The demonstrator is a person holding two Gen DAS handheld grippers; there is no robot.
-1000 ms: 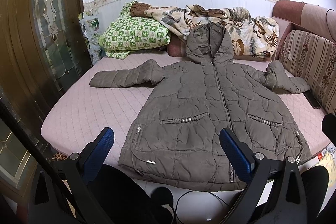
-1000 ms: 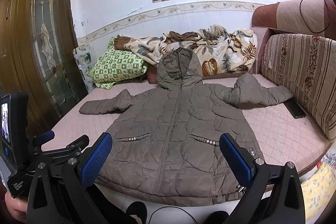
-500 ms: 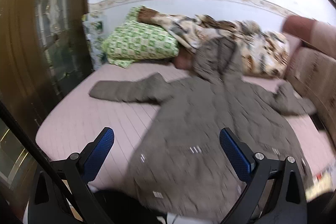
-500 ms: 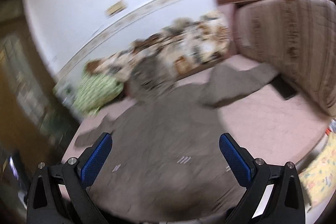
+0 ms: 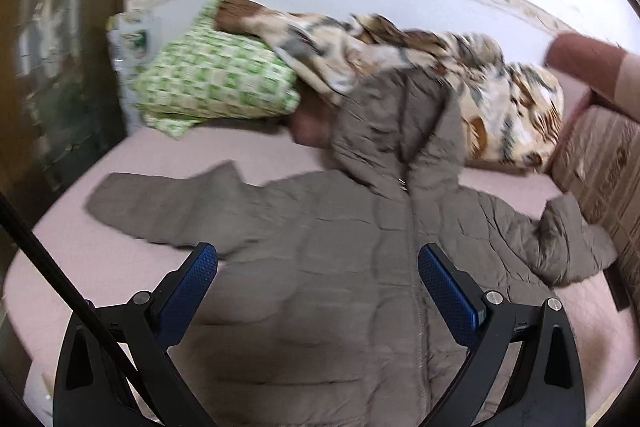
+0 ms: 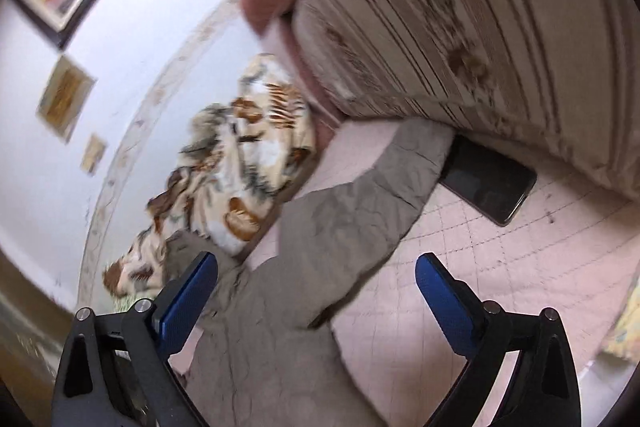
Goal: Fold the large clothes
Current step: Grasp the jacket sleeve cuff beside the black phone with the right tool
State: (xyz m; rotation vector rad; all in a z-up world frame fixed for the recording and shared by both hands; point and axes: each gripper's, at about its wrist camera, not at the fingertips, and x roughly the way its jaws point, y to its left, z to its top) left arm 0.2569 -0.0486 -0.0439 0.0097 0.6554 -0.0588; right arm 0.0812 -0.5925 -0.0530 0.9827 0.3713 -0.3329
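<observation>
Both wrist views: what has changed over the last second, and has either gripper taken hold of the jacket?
Both grippers moved in over the bed. The left gripper now hovers above the jacket chest; the right gripper swung and tilted toward the right sleeve beside the phone. Both are open, gripping nothing. The jacket still lies flat, zipped, sleeves spread.

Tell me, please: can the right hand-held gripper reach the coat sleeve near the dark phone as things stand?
Probably yes. The right hand-held gripper is open and points at the sleeve, with nothing between them. The phone lies beside the cuff, apart from the path.
</observation>
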